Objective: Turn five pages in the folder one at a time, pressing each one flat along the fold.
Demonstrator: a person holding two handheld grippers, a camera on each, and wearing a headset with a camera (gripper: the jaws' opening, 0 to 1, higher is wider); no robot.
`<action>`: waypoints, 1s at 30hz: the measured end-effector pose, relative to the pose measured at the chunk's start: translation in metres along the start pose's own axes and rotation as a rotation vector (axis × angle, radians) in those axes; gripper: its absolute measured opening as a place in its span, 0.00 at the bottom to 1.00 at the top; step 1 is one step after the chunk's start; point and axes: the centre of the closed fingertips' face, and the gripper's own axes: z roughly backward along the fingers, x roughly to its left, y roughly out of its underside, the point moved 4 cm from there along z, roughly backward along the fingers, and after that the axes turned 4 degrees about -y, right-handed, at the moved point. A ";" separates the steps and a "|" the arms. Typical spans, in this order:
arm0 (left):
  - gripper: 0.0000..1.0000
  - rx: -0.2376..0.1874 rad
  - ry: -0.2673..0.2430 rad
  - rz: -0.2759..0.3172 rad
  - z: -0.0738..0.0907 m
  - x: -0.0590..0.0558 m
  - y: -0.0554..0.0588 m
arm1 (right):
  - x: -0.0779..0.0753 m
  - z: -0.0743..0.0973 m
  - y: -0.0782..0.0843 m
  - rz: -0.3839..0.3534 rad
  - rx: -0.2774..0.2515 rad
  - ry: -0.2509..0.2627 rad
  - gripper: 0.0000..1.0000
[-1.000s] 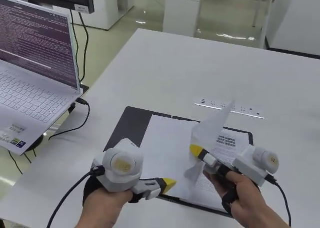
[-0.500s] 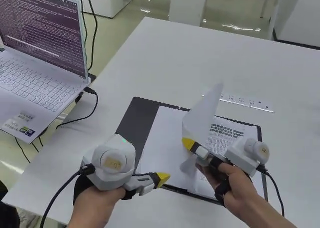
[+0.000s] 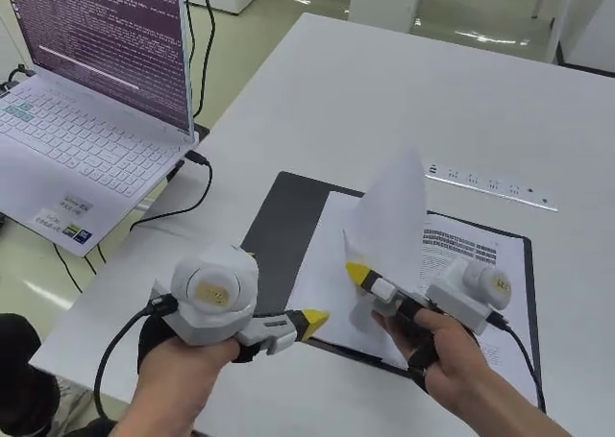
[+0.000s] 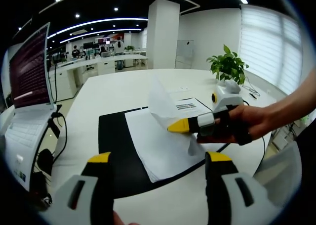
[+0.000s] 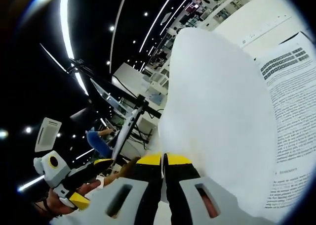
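Observation:
A black folder (image 3: 286, 228) lies open on the white table, a blank white sheet (image 3: 322, 283) on its left half and a printed page (image 3: 461, 250) on its right. My right gripper (image 3: 357, 274) is shut on the lower edge of a lifted page (image 3: 389, 214), which stands almost upright over the fold. In the right gripper view the jaws (image 5: 164, 159) pinch that page (image 5: 217, 111), with the printed page (image 5: 291, 111) beyond. My left gripper (image 3: 312, 319) hovers open at the folder's near edge. Its view shows the jaws (image 4: 158, 158) apart, and beyond them the folder (image 4: 111, 136) and the right gripper (image 4: 180, 125).
An open laptop (image 3: 96, 82) sits at the left, its cable (image 3: 183, 206) trailing toward the folder. A flat power strip (image 3: 490, 182) is set in the table behind the folder. The table's near edge runs just under both hands. A potted plant (image 4: 228, 64) stands far off.
The right gripper has carried the held page up and leftward, so it now stands more upright over the fold. The left gripper stays near the folder's front edge. The head camera has shifted.

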 end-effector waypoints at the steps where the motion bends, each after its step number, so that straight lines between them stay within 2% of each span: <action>1: 0.75 0.000 0.000 0.003 0.000 0.001 0.001 | -0.003 -0.002 0.002 -0.005 0.003 0.002 0.00; 12: 0.75 0.011 -0.006 0.025 0.003 0.007 0.009 | -0.011 -0.021 0.024 -0.035 0.048 0.014 0.00; 16: 0.75 0.010 -0.013 0.033 0.004 0.011 0.009 | -0.011 -0.027 0.028 -0.051 0.064 0.019 0.00; 24: 0.75 0.000 -0.024 0.046 0.003 0.016 0.006 | -0.021 -0.037 0.037 -0.074 0.088 0.032 0.00; 30: 0.75 0.001 -0.028 0.049 0.005 0.017 0.007 | -0.029 -0.043 0.045 -0.082 0.109 0.061 0.01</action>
